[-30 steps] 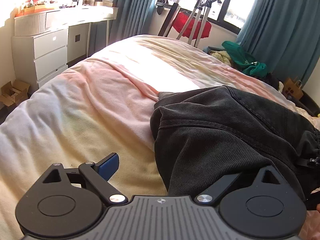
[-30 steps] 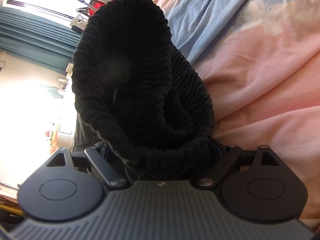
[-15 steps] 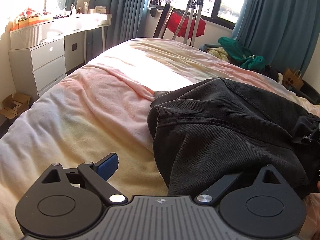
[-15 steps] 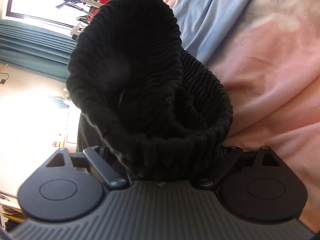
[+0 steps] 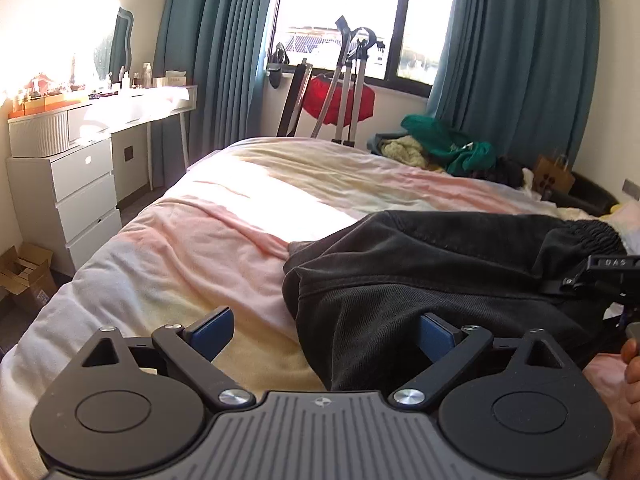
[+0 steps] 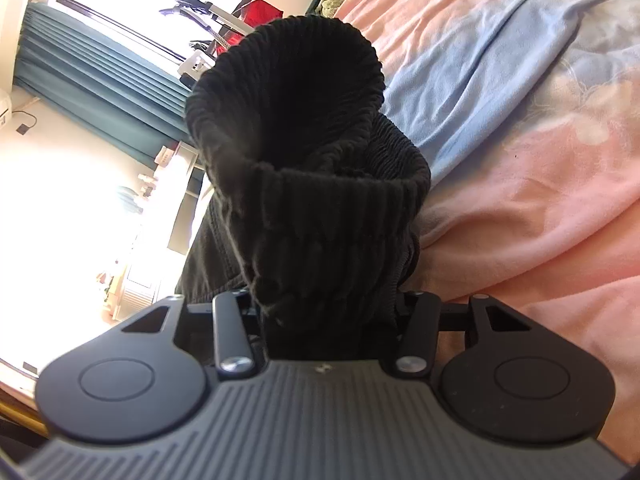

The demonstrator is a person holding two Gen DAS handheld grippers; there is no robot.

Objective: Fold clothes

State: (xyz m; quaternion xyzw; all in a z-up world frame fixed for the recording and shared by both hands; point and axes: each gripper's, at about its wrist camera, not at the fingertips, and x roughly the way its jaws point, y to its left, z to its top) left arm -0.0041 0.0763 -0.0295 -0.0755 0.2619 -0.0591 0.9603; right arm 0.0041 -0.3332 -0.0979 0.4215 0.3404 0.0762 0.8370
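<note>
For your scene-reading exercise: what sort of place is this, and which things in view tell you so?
A bedroom, most likely in a home. A made bed with a pink and yellow cover fills the view, a white chest of drawers stands beside a cluttered dressing table, and teal curtains frame the window.

The left gripper [image 5: 324,332] has opened up. A second ago only its left blue pad showed, and the dark cloth covered the other one. Now both blue pads [image 5: 434,336] show, wide apart, and the edge of the black trousers [image 5: 420,276] lies loose between them. This camera has also tipped up, so more of the window and curtains shows, and the right gripper [image 5: 612,276] has come into view at the right edge.

In the right wrist view, the ribbed waistband [image 6: 320,216] has sagged: its front edge now folds over lower, and more blue bedding [image 6: 480,80] shows beside it
</note>
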